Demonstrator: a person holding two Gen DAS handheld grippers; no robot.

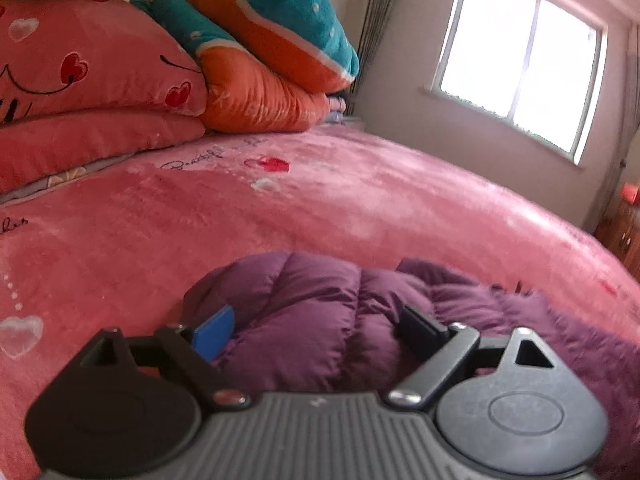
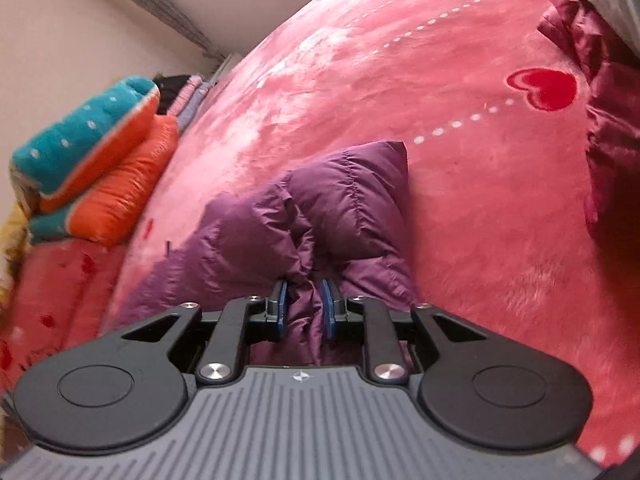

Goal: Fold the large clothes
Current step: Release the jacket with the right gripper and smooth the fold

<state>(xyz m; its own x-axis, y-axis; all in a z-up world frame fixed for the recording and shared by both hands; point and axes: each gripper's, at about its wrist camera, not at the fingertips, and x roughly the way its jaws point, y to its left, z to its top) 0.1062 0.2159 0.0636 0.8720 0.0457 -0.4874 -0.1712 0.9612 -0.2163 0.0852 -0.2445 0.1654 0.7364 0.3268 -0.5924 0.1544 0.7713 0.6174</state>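
Right gripper (image 2: 305, 306) pinches purple down jacket (image 2: 320, 208), jaws narrow on a fabric fold.
Left gripper (image 1: 316, 326) spread wide over jacket, gripping nothing; jacket lies on pink bedspread (image 1: 320, 200).

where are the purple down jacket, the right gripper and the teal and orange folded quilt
purple down jacket (image 2: 352, 196): right wrist view, on a quilted panel.
right gripper (image 2: 305, 312): right wrist view, midway between its fingertips, fabric pinched there.
teal and orange folded quilt (image 1: 276, 60): left wrist view, on its orange side.
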